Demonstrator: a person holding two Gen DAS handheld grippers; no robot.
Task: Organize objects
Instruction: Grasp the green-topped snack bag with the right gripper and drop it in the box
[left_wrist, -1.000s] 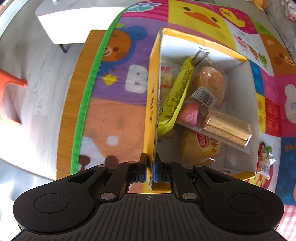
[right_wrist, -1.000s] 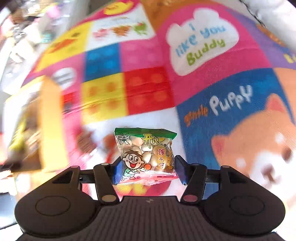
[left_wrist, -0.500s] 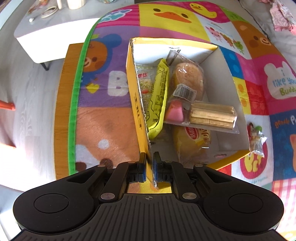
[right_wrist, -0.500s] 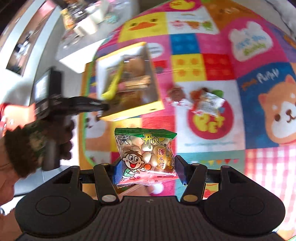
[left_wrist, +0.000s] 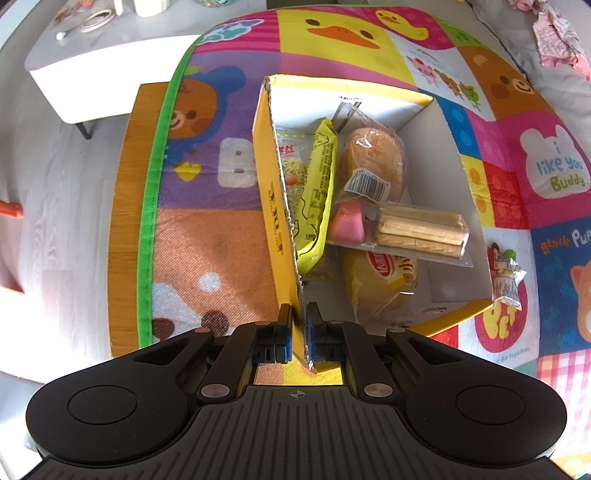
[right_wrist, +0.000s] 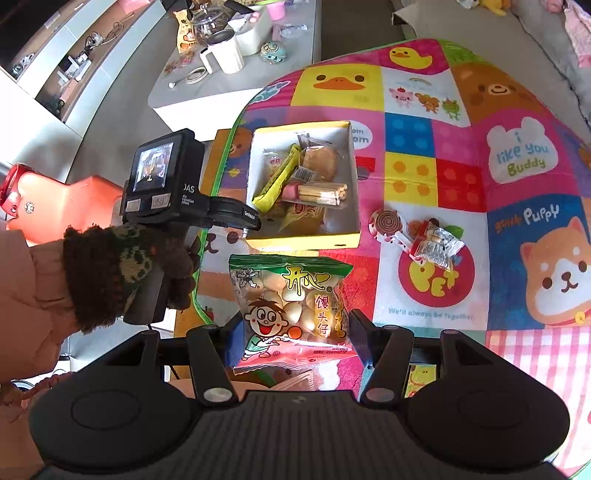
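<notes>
Count: one yellow box (right_wrist: 303, 242); two bread buns (left_wrist: 375, 162) inside; one wafer pack (left_wrist: 421, 230); one yellow bar (left_wrist: 317, 195); one lollipop (right_wrist: 386, 221); one held snack bag (right_wrist: 291, 306).
</notes>
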